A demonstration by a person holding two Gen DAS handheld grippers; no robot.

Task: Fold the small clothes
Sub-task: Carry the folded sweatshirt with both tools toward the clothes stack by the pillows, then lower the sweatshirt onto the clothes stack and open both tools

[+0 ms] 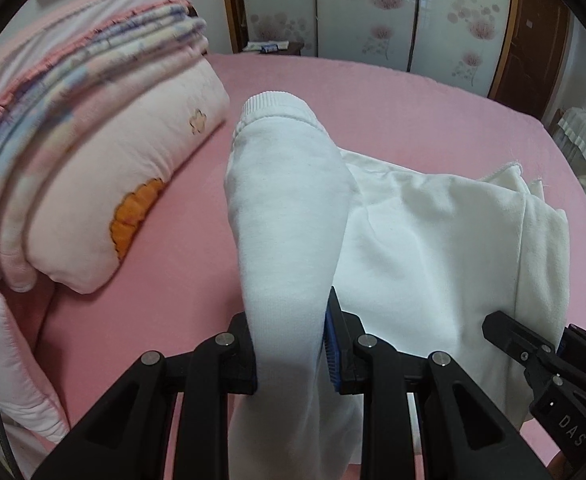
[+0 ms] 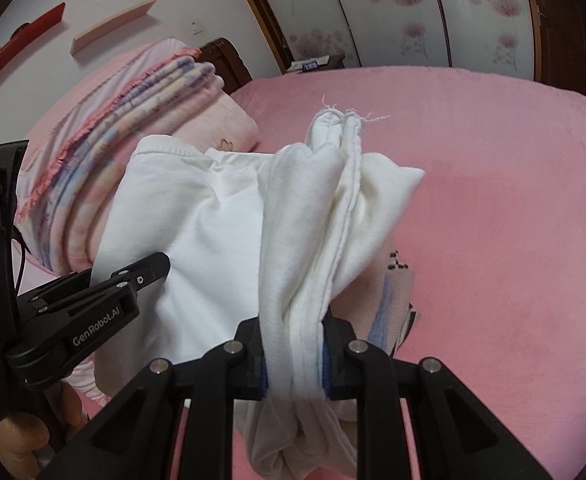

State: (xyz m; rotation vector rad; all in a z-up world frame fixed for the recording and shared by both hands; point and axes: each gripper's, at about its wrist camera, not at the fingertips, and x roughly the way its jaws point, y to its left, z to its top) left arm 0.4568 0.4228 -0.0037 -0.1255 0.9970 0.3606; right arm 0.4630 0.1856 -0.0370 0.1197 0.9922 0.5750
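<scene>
A white garment (image 1: 433, 232) hangs over the pink bed (image 1: 393, 96), held up by both grippers. My left gripper (image 1: 291, 332) is shut on a long tube of it, a sleeve or a leg, that ends in a ribbed cuff (image 1: 273, 106). In the right wrist view my right gripper (image 2: 295, 344) is shut on a bunched, seamed part of the same white garment (image 2: 213, 216). The other tool shows in each view: the right gripper (image 1: 533, 348) at the lower right, the left gripper (image 2: 133, 280) at the lower left.
A stack of folded pink and striped quilts on a pillow (image 1: 93, 140) lies left of the garment. A small patterned cloth (image 2: 397, 292) peeks out under the white garment. A person's hand (image 2: 17, 432) holds the left tool. Flowered wardrobe doors (image 1: 373, 0) stand behind the bed.
</scene>
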